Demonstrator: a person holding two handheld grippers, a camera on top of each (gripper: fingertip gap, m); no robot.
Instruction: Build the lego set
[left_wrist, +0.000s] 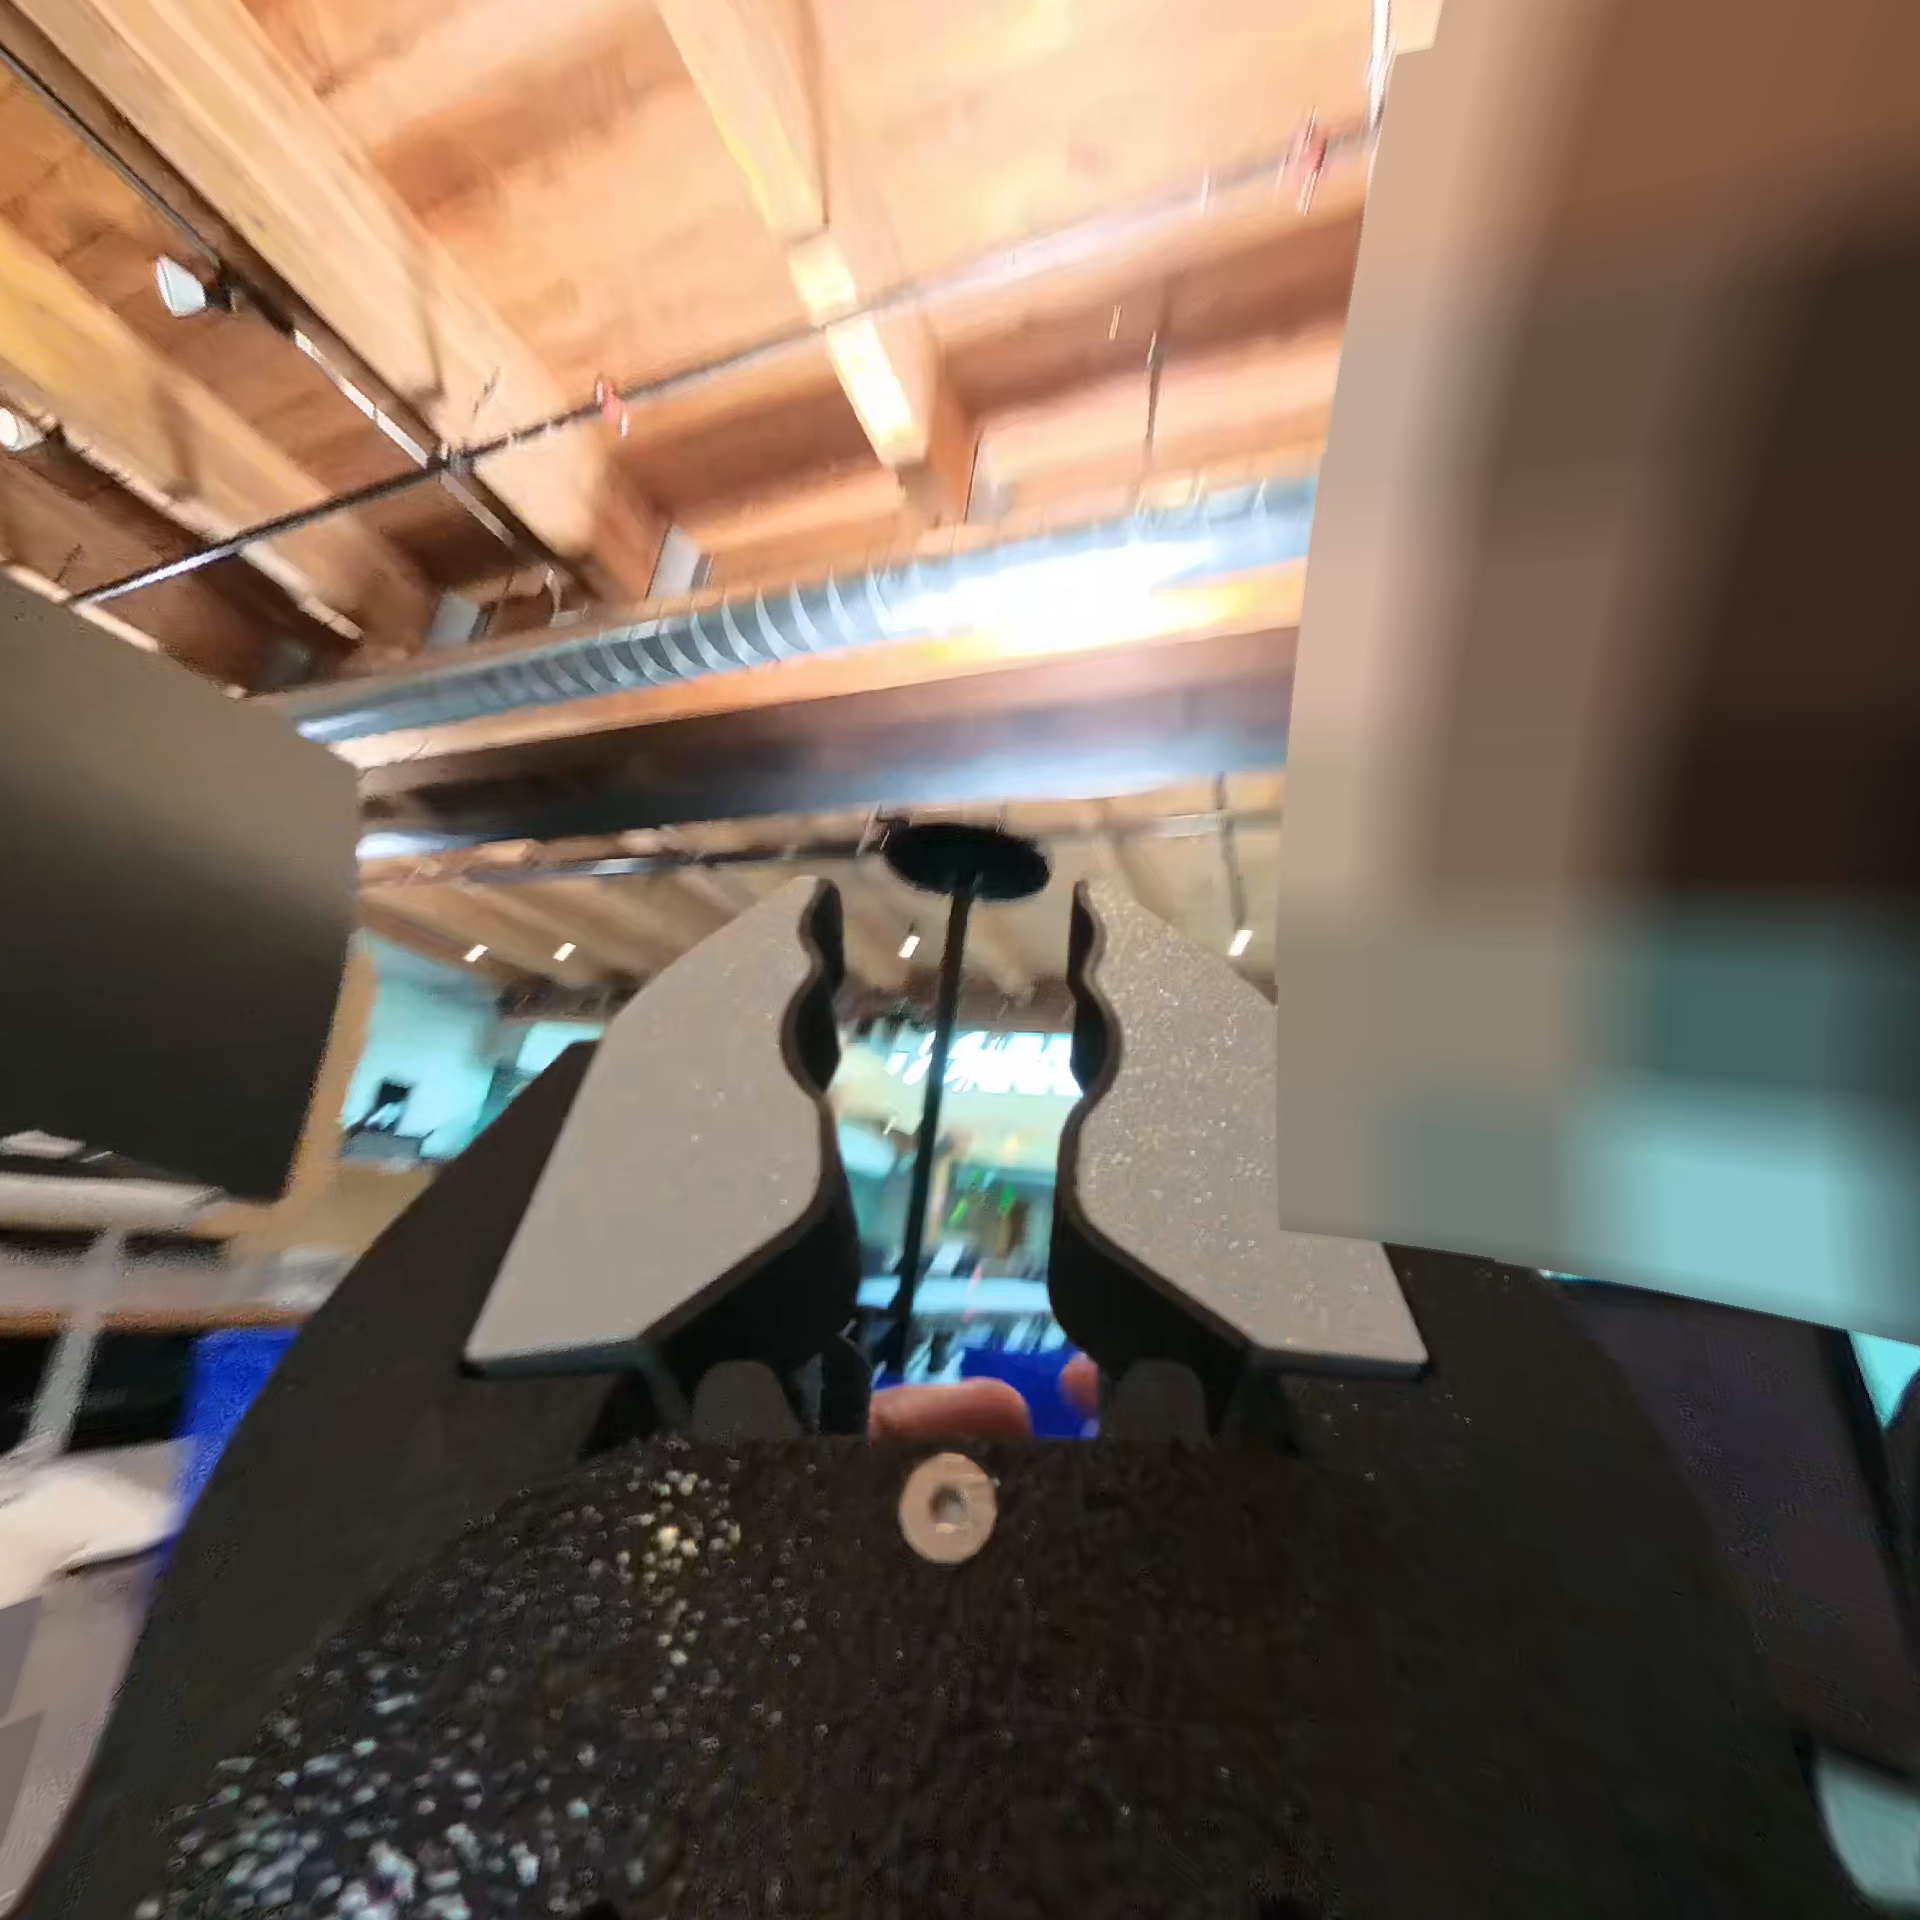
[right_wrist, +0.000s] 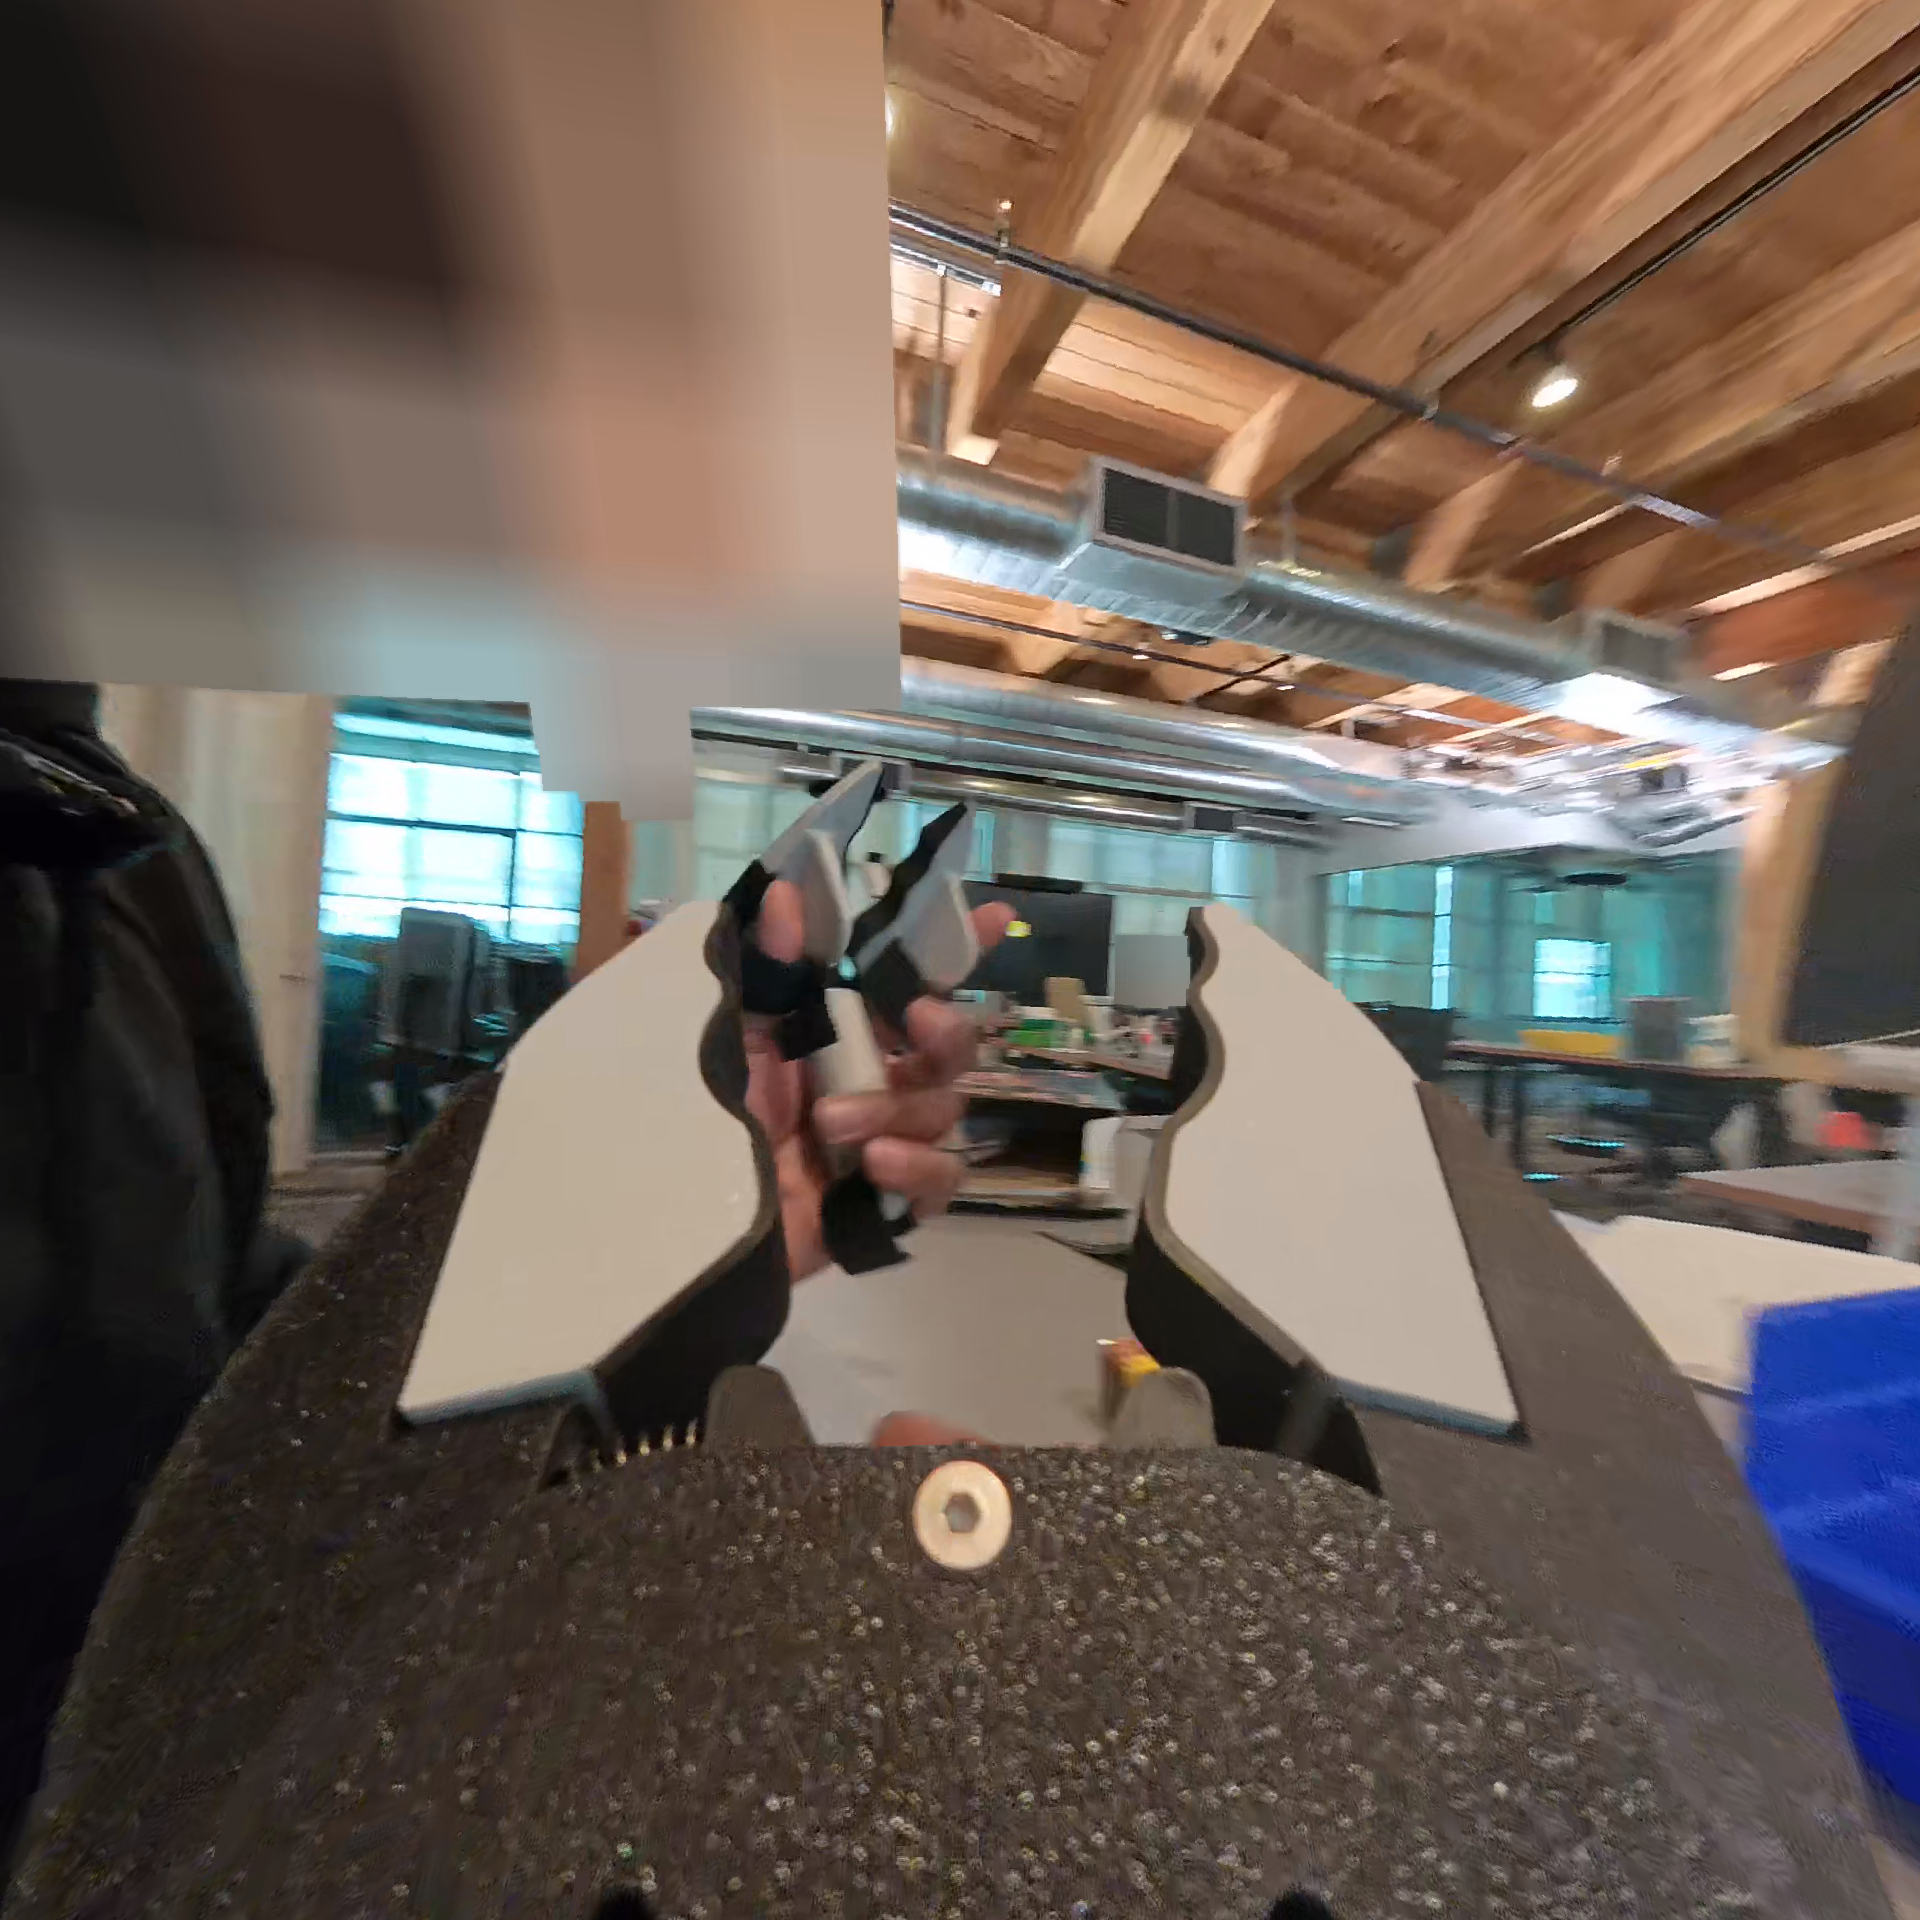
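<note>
Both grippers point up at the timber-beamed ceiling (right_wrist: 1351, 208), away from the grey tabletop (right_wrist: 935, 1320). The black-and-grey right gripper (right_wrist: 956, 997) and left gripper (left_wrist: 954, 935) gape empty. No lego visible; reaching down blind risks knocking the blue plastic bin (right_wrist: 1839, 1507).

Timber-beamed ceiling (right_wrist: 1382, 260) with silver ducts (right_wrist: 1299, 592), tall windows (right_wrist: 436, 831), and seemingly cluttered worktables (right_wrist: 1091, 1049) beyond.

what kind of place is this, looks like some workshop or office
Most likely an open-plan workshop or lab in a converted industrial building. An exposed timber ceiling carries bare metal ducting, cluttered worktables stand in the background, and large windows line the far wall.
</note>
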